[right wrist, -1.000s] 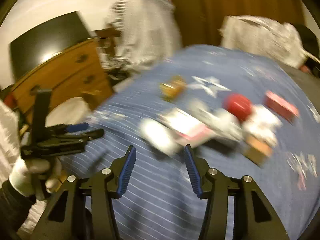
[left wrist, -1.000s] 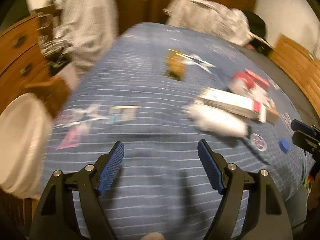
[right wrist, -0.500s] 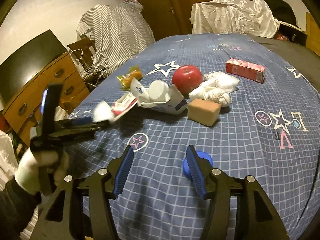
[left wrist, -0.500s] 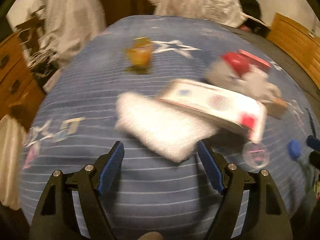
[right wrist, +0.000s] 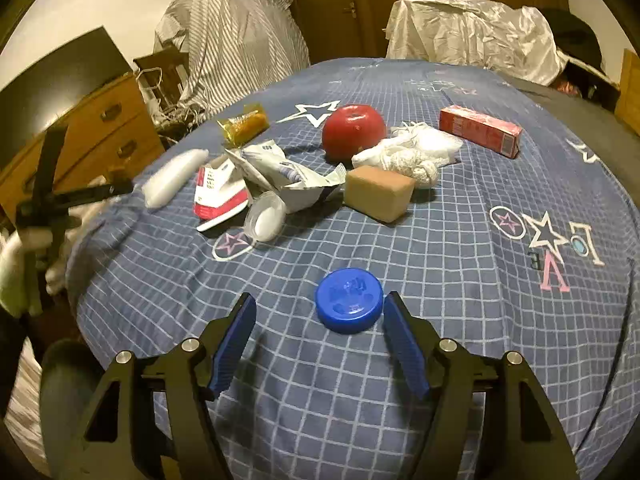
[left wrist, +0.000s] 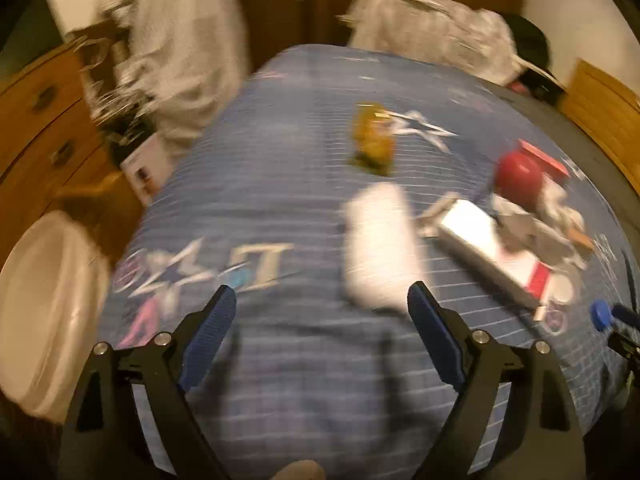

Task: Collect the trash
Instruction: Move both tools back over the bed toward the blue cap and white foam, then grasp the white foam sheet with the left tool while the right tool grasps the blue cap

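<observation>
Trash lies scattered on a blue checked bedspread (right wrist: 460, 280). My right gripper (right wrist: 320, 332) is open, low over the bed, with a blue bottle cap (right wrist: 349, 300) between its fingers, close to the right one. Beyond lie a clear plastic cup (right wrist: 266, 216), a torn white wrapper (right wrist: 276, 172), a red-white carton (right wrist: 218, 194), a white foam wrap (right wrist: 174, 176), a yellow packet (right wrist: 242, 124), a tan sponge block (right wrist: 378, 192), white tissue (right wrist: 412, 152) and a red box (right wrist: 480, 130). My left gripper (left wrist: 320, 332) is open and empty, the white foam wrap (left wrist: 378, 240) just ahead of it.
A red apple (right wrist: 354, 130) sits among the trash. A white-lined bin (left wrist: 44, 308) stands at the bed's left edge beside a wooden dresser (right wrist: 100, 120). Striped cloth (right wrist: 236, 40) and a crumpled white sheet (right wrist: 472, 32) lie beyond the bed.
My right gripper has moved down and forward so the blue cap now sits between its fingers. My left gripper has swung left, shifting the foam wrap and carton rightward in its blurred view.
</observation>
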